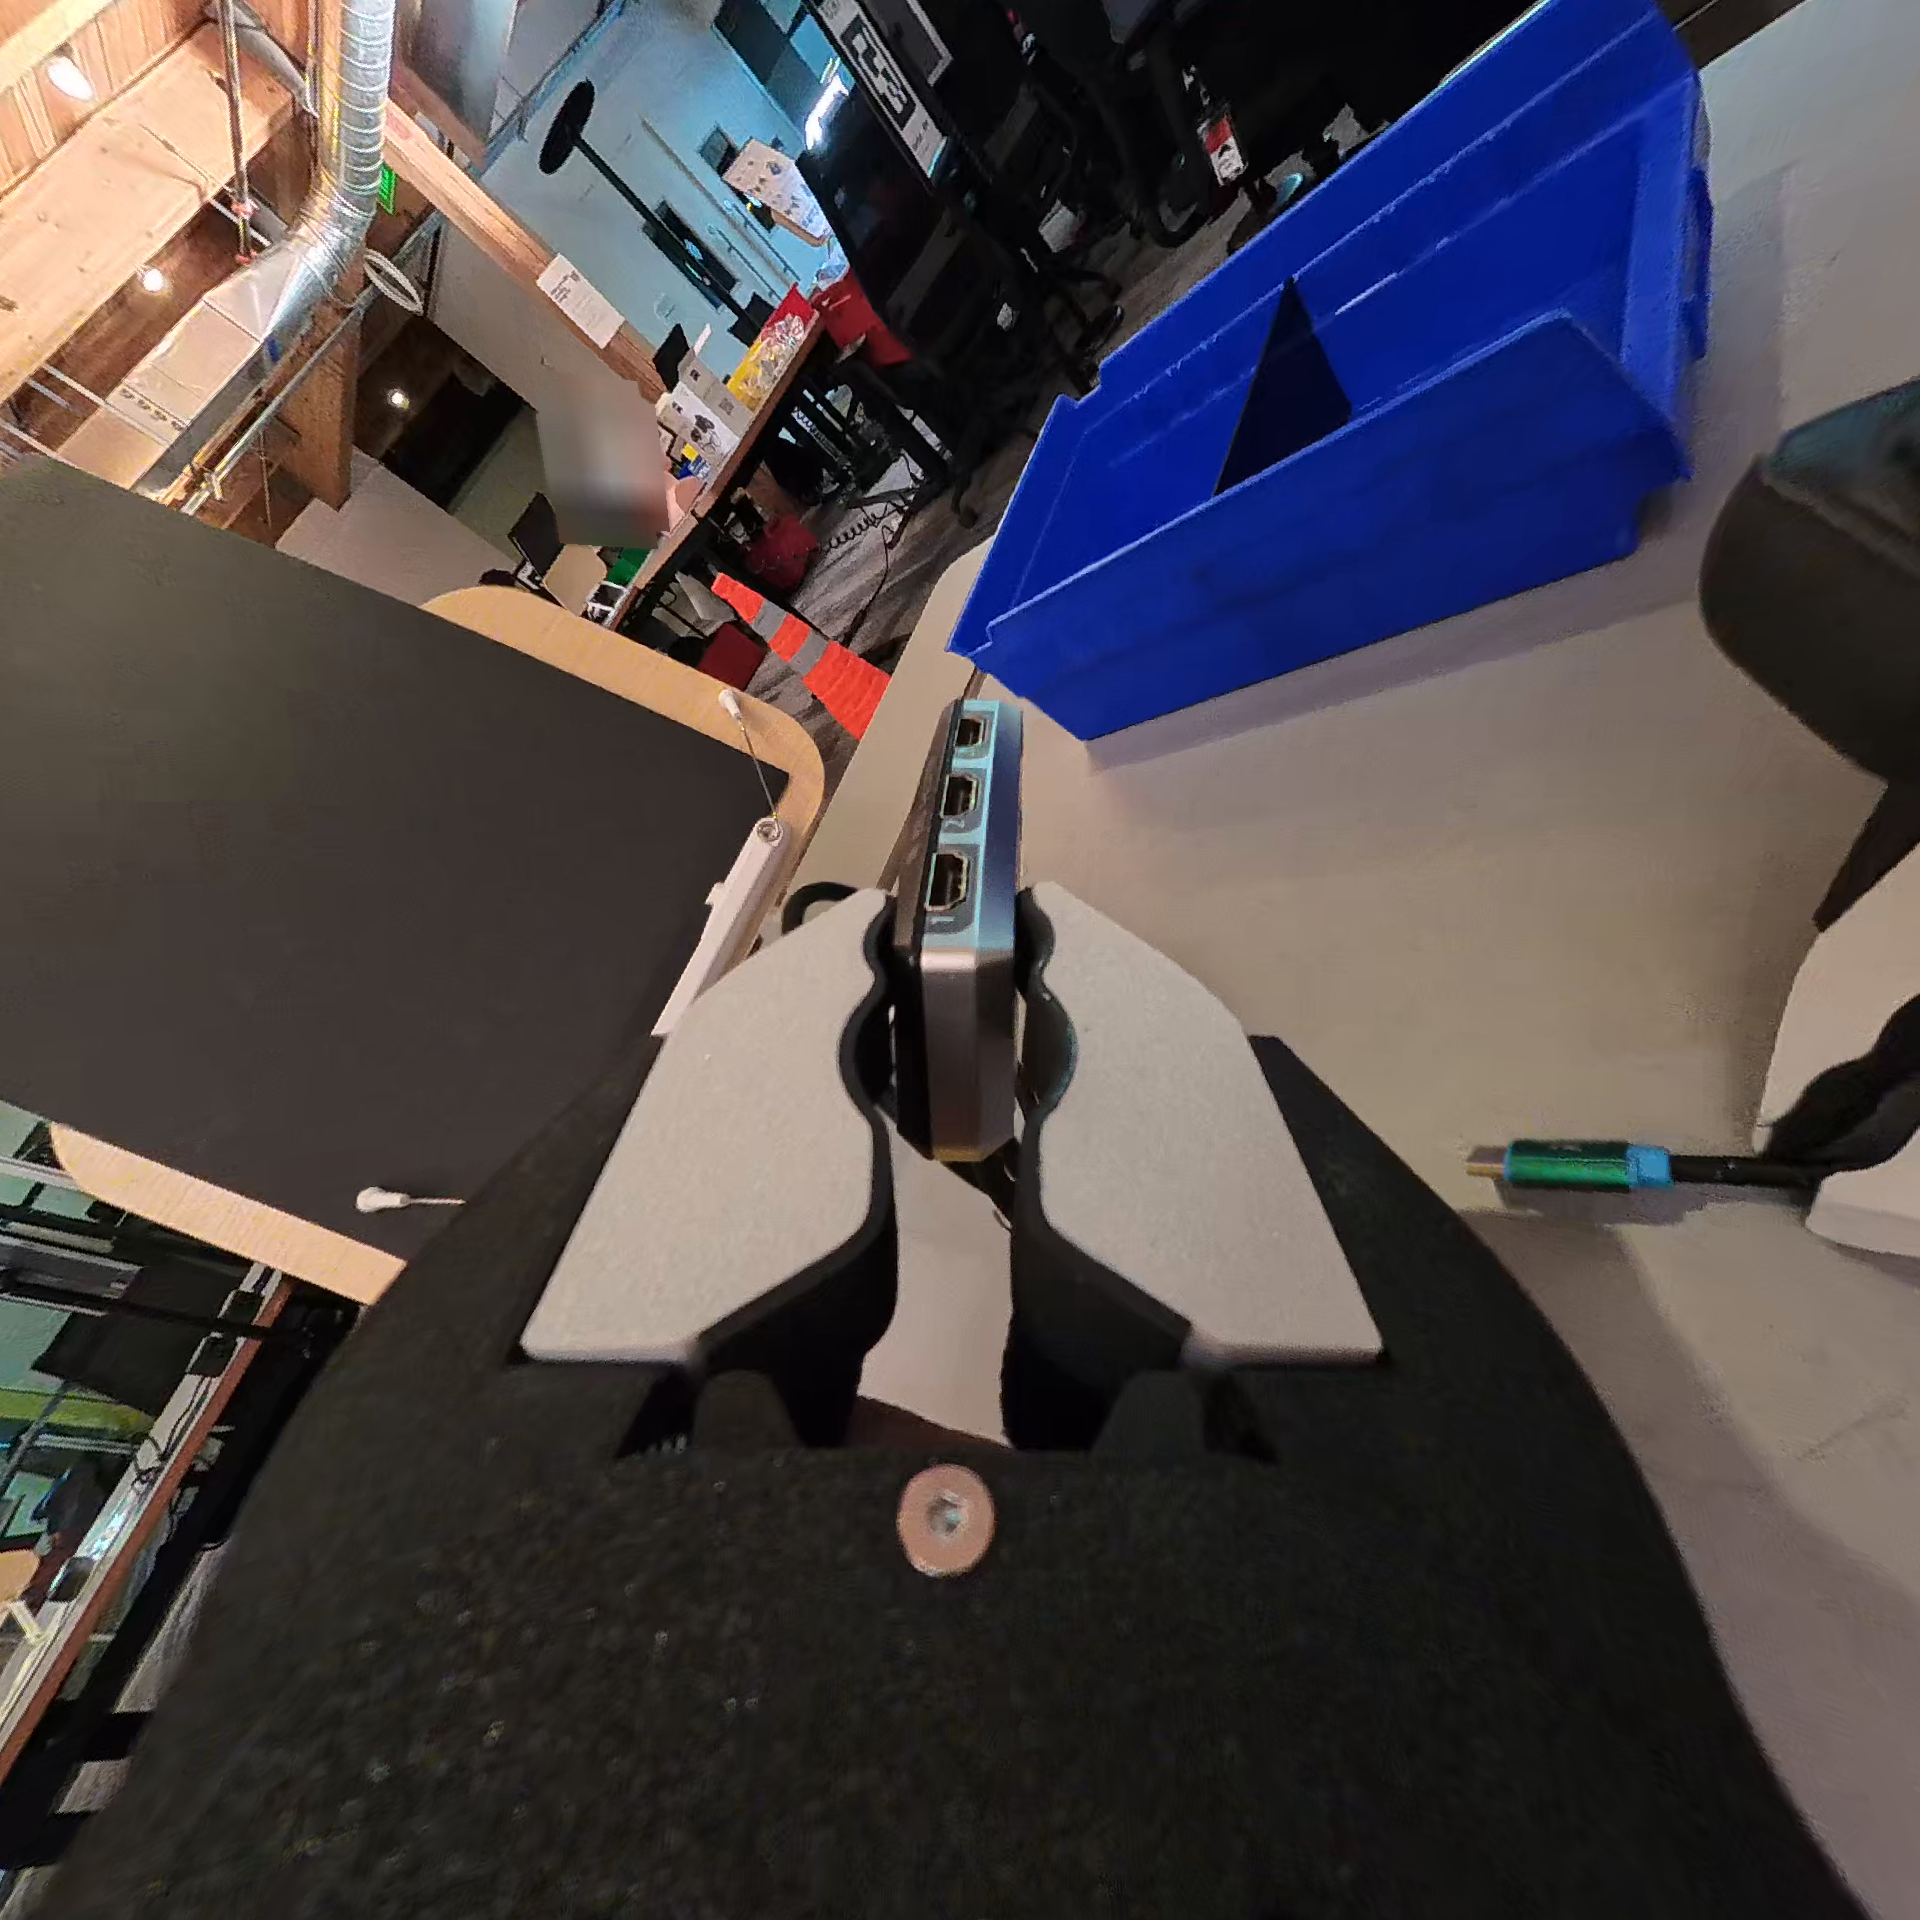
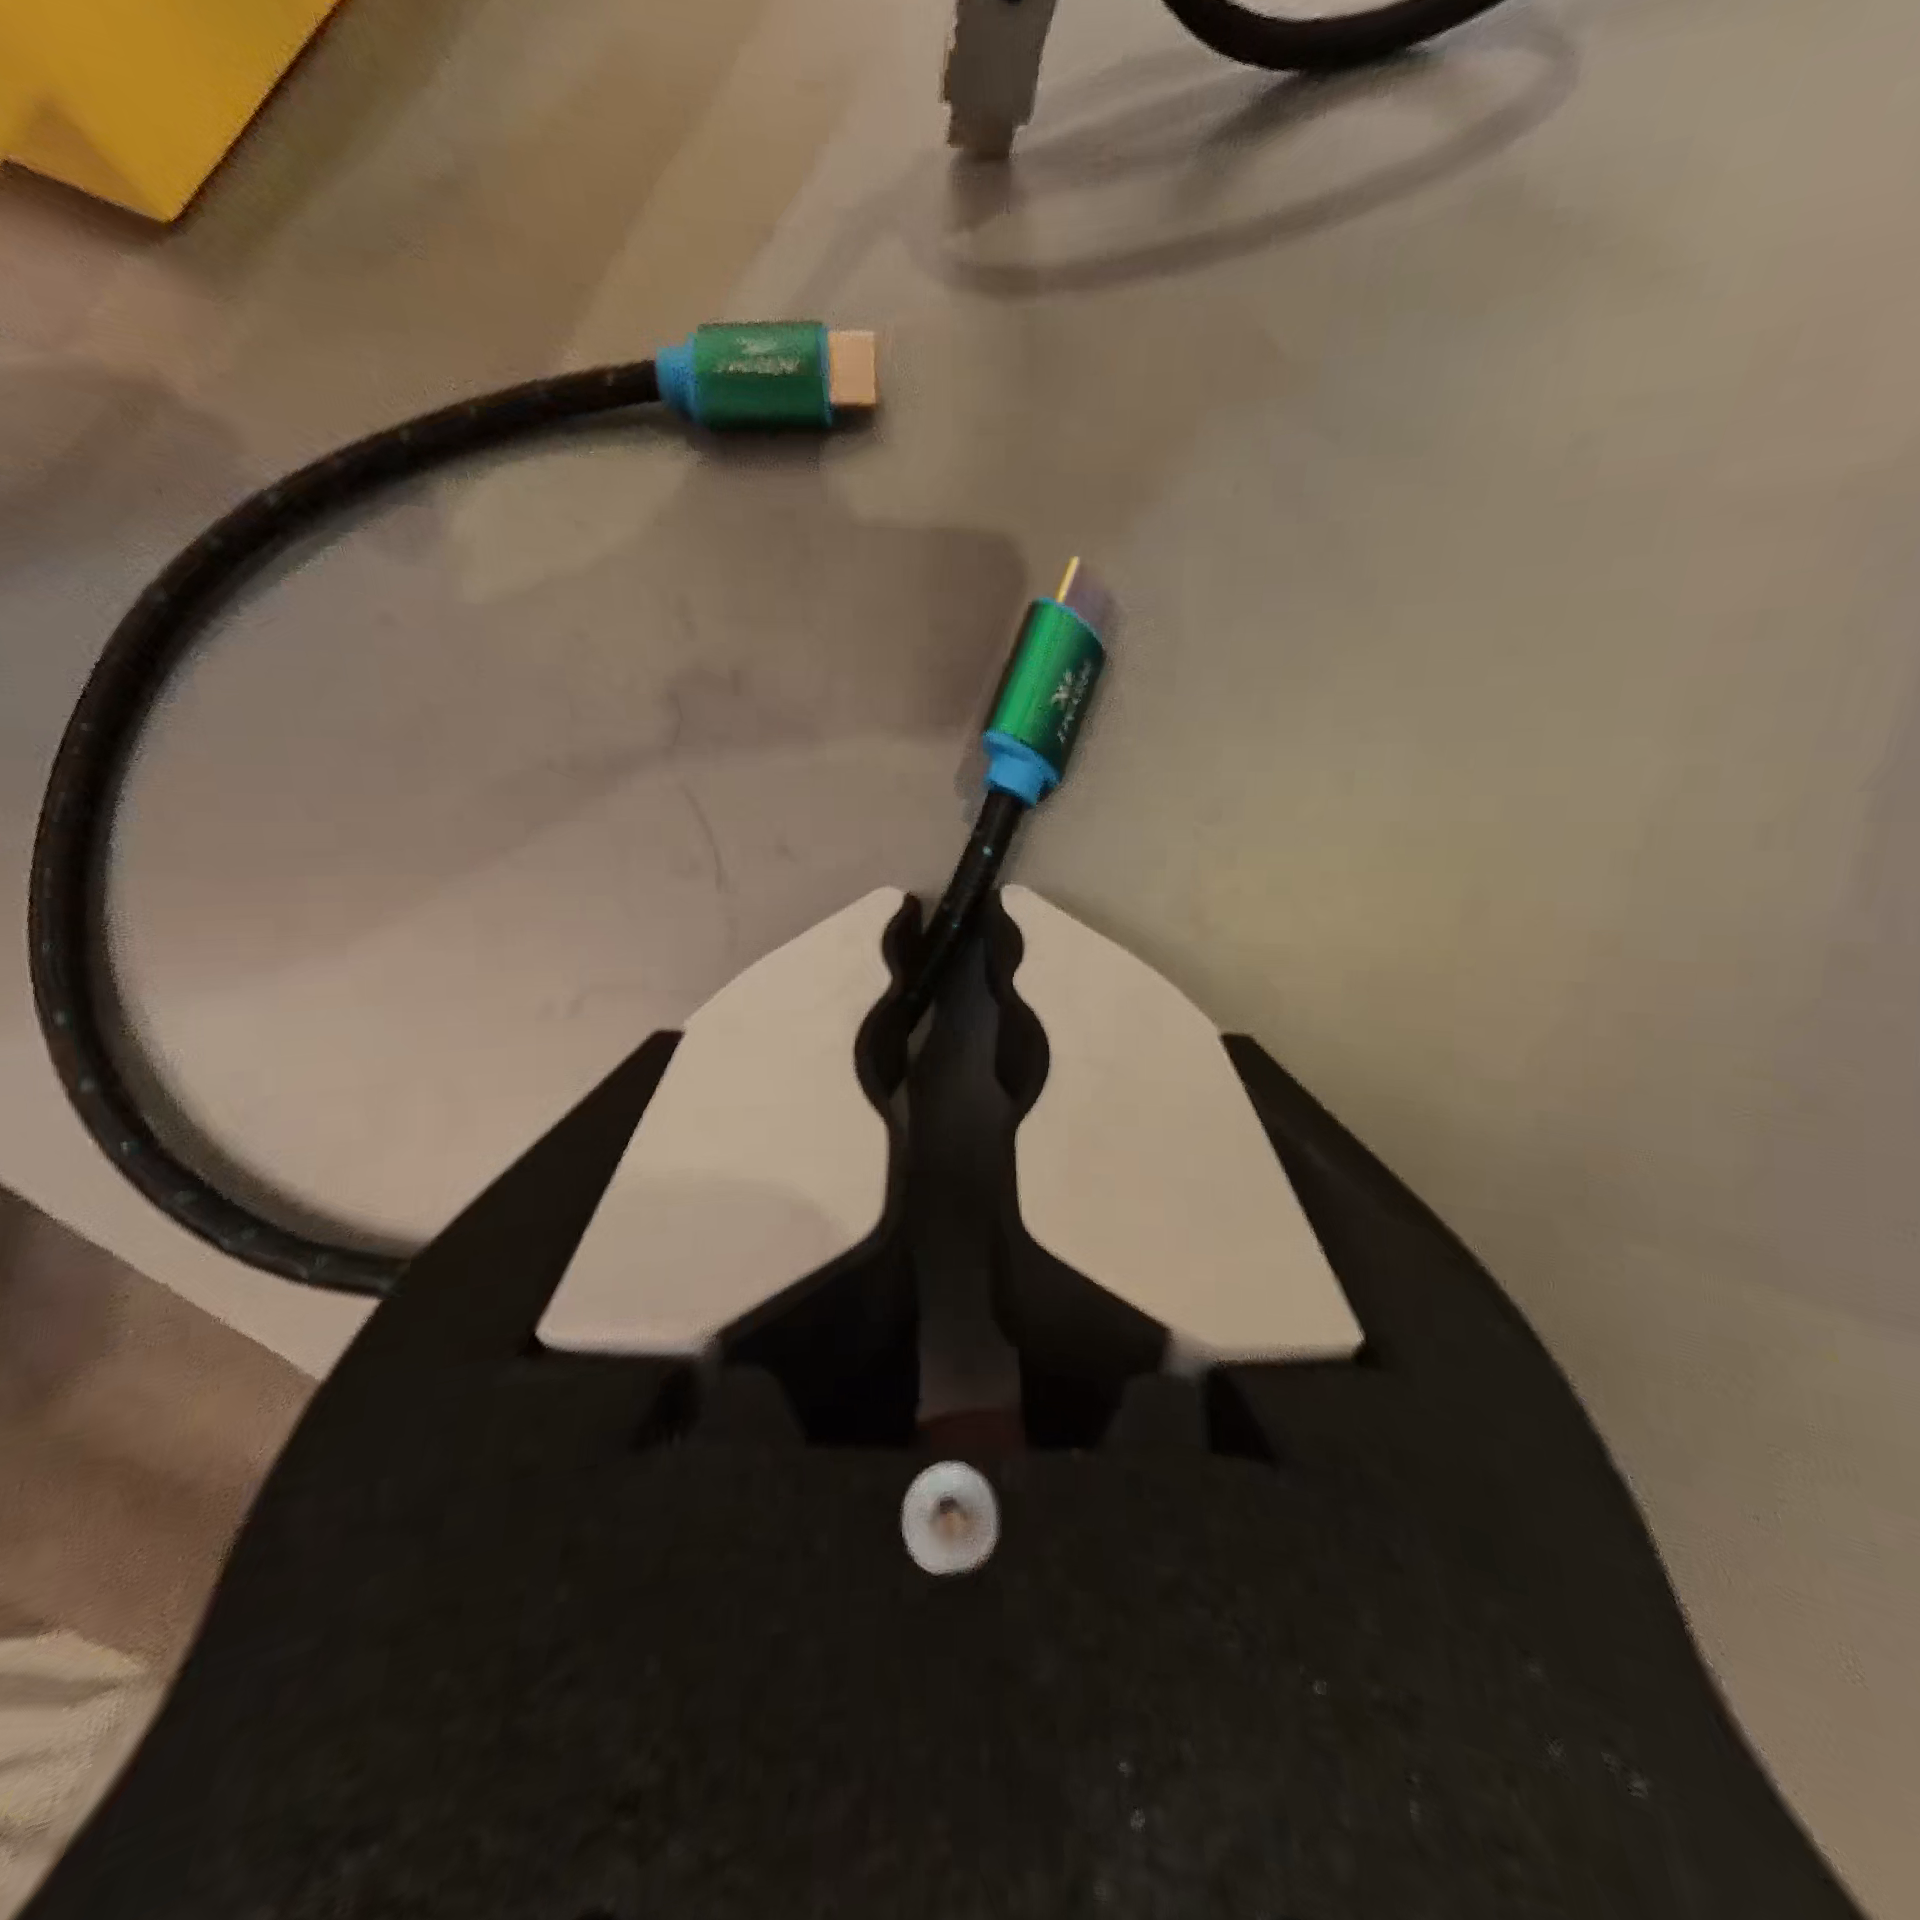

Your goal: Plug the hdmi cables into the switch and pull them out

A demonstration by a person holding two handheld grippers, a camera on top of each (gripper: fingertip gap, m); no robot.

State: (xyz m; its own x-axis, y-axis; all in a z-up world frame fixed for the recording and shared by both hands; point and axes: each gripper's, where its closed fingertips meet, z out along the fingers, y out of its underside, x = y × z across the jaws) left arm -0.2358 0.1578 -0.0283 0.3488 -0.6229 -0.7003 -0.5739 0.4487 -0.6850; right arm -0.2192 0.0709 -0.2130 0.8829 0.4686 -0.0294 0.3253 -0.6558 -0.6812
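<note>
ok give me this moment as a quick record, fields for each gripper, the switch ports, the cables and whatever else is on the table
left gripper: left gripper shut on the switch, gripping it edge-on
switch ports: three visible along its edge, all empty
right gripper: right gripper shut on the held cable, behind its green plug
held plug: unplugged, tip pointing away from the gripper
second cable: second plug lies loose on the table, cord curving round
other items: blue bin beyond the switch; yellow object at the far left

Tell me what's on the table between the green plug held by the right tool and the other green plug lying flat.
Nothing: in the right wrist view, bare table separates the held plug from the lying plug.
</note>
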